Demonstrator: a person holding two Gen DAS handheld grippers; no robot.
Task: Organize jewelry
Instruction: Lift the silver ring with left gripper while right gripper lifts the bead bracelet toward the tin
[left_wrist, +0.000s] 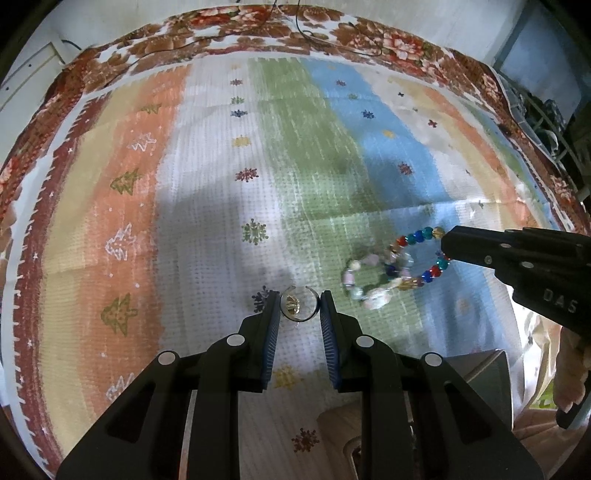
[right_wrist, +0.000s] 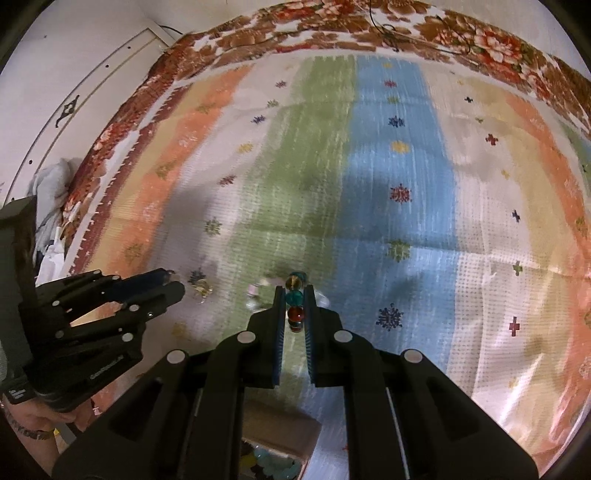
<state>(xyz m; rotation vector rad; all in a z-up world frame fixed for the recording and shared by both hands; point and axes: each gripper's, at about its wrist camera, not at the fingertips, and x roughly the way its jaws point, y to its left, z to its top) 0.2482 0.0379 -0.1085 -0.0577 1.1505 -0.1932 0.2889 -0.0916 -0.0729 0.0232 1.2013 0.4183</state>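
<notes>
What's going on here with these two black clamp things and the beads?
A person is sorting jewelry over a striped cloth with a hand-held gripper in each hand. The left gripper pinches a small clear ring. The right gripper is shut on a colorful beaded bracelet, which dangles from it together with a paler beaded strand. A box sits below.

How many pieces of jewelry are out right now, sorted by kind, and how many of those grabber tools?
Beaded bracelets: 2, colourful bracelet and pale bracelet
Clear ring: 1, the ring
Grabber tools: 2, left gripper and right gripper
Total: 5
</notes>
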